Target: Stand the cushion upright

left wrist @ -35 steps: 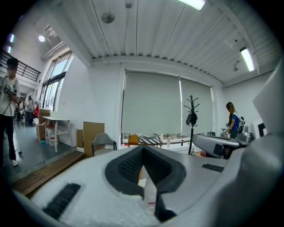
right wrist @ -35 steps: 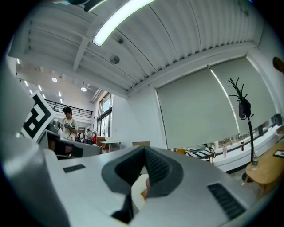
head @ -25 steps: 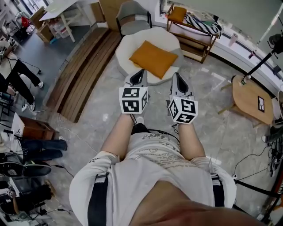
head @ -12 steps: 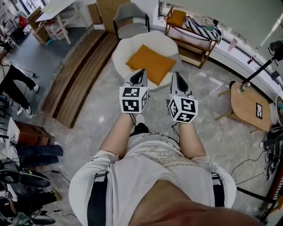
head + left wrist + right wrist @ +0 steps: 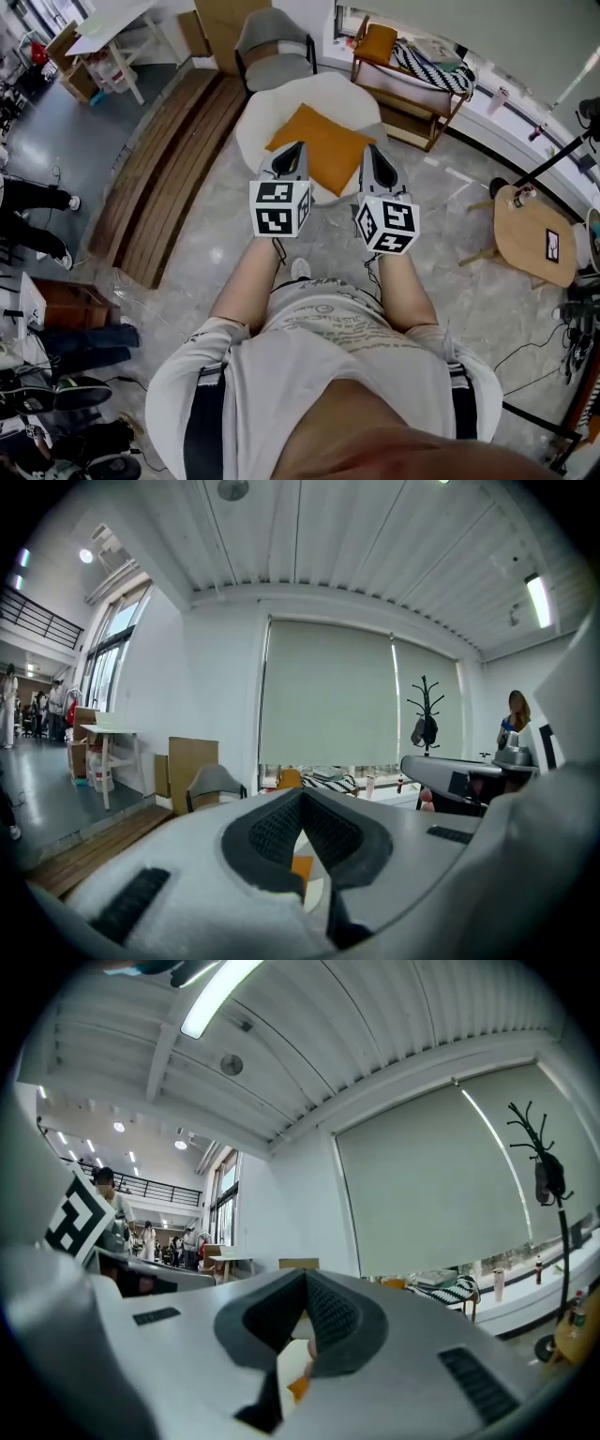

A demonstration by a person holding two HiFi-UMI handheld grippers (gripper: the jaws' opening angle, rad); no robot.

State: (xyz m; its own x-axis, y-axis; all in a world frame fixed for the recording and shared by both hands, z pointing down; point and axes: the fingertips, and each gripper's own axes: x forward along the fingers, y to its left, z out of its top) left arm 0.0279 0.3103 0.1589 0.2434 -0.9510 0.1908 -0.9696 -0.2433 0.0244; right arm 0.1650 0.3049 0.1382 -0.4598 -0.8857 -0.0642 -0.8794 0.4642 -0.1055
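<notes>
An orange square cushion (image 5: 323,142) lies flat on a round white seat (image 5: 272,108) ahead of me. My left gripper (image 5: 293,150) hangs over the seat's near left edge, shut and empty. Held beside it, my right gripper (image 5: 374,153) is over the seat's near right edge, also shut with nothing in it. Both point forward at about the same height, above the cushion's near corners. In the left gripper view a sliver of the cushion (image 5: 300,868) shows below the closed jaws. The right gripper view shows a bit of the cushion (image 5: 298,1387) under its jaws too.
A grey chair (image 5: 273,42) stands behind the seat. A wooden rack (image 5: 412,80) with an orange pillow and a striped cloth is at the back right. A round wooden side table (image 5: 532,234) is at right, a wooden platform (image 5: 164,169) at left. Cables lie on the floor.
I have walked forward: the seat and cushion have come closer, and both shut grippers now reach over the seat's near edge. Their state has not changed.
</notes>
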